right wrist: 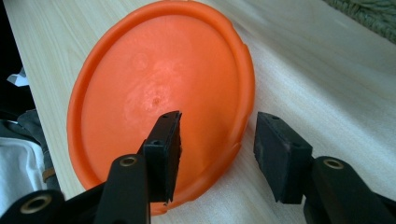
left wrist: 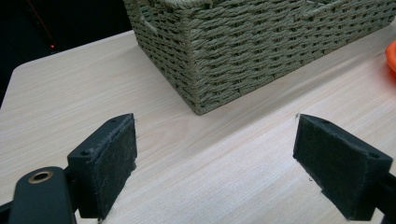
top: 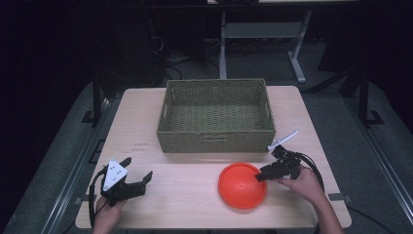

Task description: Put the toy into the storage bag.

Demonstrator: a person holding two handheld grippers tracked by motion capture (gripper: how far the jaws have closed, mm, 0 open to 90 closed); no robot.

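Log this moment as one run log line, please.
right gripper: jaws straddle rim of round orange plastic plate, not clamped | left gripper: open, idle on table | woven green basket: empty

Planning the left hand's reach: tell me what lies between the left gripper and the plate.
Bare table between left gripper and plate, per the high view.

Woven basket point(top: 216, 115) on light wood bench point(top: 146, 131).
Basket sits at bench's far middle, open top; dark floor around.
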